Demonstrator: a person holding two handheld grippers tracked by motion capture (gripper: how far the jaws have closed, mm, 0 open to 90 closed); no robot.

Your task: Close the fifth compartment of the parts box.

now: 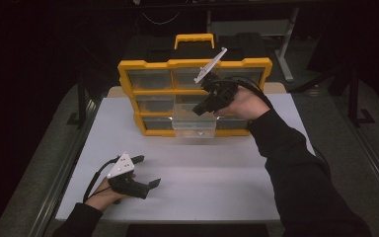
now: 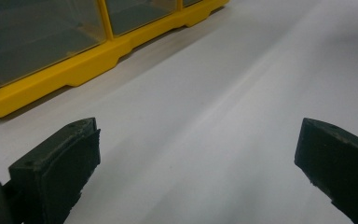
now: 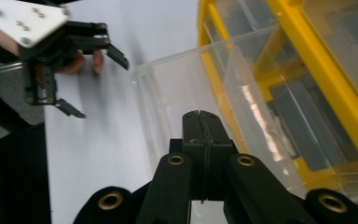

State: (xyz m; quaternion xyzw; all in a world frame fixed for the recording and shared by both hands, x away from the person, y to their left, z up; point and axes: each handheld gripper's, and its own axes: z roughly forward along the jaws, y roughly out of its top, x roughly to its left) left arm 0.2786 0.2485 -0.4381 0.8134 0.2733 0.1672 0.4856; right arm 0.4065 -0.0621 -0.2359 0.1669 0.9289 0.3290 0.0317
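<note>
A yellow parts organizer (image 1: 148, 66) with several clear drawers stands upright at the back of the white table (image 1: 217, 187). One clear drawer (image 1: 193, 126) in its bottom row is pulled out toward me. My right gripper (image 1: 197, 109) hangs just over that drawer, pointing down into it. In the right gripper view its jaws (image 3: 200, 116) are pressed together with nothing between them, above the drawer (image 3: 168, 93) beside the organizer's yellow frame (image 3: 317, 60). My left gripper (image 1: 148, 171) rests low at the front left, open and empty, with bare table between its jaws (image 2: 198, 144).
The organizer's yellow base (image 2: 98, 56) lies ahead and left of the left gripper. A black-and-yellow case (image 1: 194, 42) sits behind the organizer. The other hand's gripper (image 3: 100, 86) shows far off in the right gripper view. Dark floor and metal rails flank the table.
</note>
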